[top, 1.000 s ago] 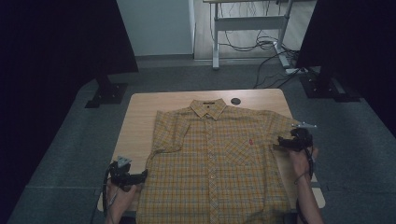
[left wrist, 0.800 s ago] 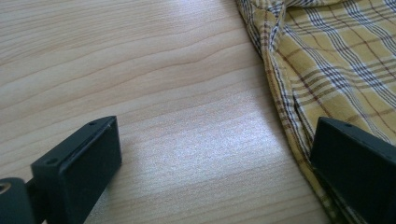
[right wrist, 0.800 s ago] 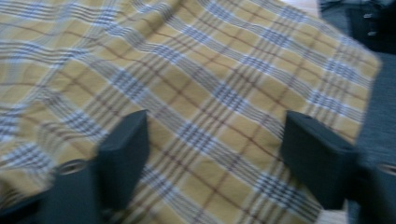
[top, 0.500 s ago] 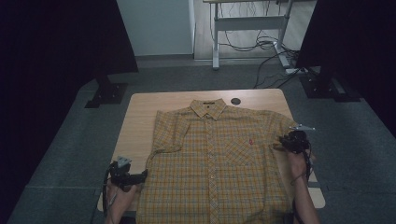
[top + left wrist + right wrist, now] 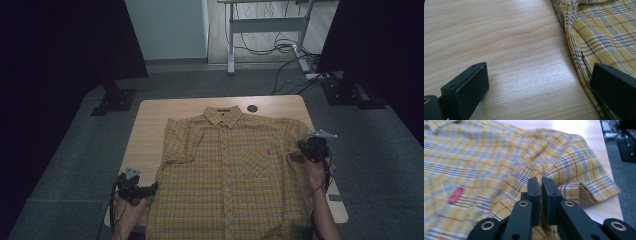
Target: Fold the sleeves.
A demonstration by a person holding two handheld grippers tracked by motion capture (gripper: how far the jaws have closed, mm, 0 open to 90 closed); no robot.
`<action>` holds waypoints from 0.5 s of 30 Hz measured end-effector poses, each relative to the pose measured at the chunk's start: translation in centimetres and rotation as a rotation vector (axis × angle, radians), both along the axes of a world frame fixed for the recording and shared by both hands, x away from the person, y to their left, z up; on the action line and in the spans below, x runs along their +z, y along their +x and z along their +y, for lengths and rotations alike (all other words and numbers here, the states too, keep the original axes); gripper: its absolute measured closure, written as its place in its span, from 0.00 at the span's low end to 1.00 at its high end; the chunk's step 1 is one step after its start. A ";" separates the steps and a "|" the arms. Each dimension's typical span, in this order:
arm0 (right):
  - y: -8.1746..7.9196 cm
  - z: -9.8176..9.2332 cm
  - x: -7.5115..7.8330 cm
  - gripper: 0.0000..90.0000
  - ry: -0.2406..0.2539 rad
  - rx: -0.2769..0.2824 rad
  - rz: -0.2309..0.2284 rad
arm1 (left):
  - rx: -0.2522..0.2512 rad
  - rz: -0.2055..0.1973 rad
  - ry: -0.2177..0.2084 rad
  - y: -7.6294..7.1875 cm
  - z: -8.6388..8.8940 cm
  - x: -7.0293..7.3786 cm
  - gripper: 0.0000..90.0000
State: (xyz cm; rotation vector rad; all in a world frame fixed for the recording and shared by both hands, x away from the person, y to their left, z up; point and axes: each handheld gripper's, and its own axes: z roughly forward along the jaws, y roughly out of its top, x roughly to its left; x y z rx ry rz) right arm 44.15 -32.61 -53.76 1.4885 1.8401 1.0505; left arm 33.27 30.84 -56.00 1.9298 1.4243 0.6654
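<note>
One wooden table (image 5: 150,130) carries the plaid shirt (image 5: 230,175) spread flat at centre. At 3 o'clock, the right gripper (image 5: 311,150), jaws just closed, pinches its sleeve; at 8 o'clock, the left gripper (image 5: 134,188) gapes wide beside the hem. A black grommet (image 5: 252,108) sits at 12 o'clock.

Grey carpet floor (image 5: 75,150); dark panels (image 5: 60,45) — cables (image 5: 280,47) under desk (image 5: 270,15).
</note>
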 end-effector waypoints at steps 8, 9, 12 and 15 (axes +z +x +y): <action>-0.6 3.1 2.2 0.94 -0.008 0.090 -0.064 | 0.004 0.000 0.000 -0.1 0.0 0.0 0.03; -0.6 3.5 2.4 0.94 -0.009 0.100 -0.069 | 0.004 0.000 0.000 -0.1 0.0 0.0 0.03; -0.6 4.9 2.6 0.94 -0.019 0.137 -0.073 | 0.005 0.000 0.000 -0.1 0.0 0.0 0.03; -0.4 5.9 2.3 0.94 -0.026 0.158 -0.065 | 0.006 0.000 -0.001 -0.1 0.0 0.0 0.03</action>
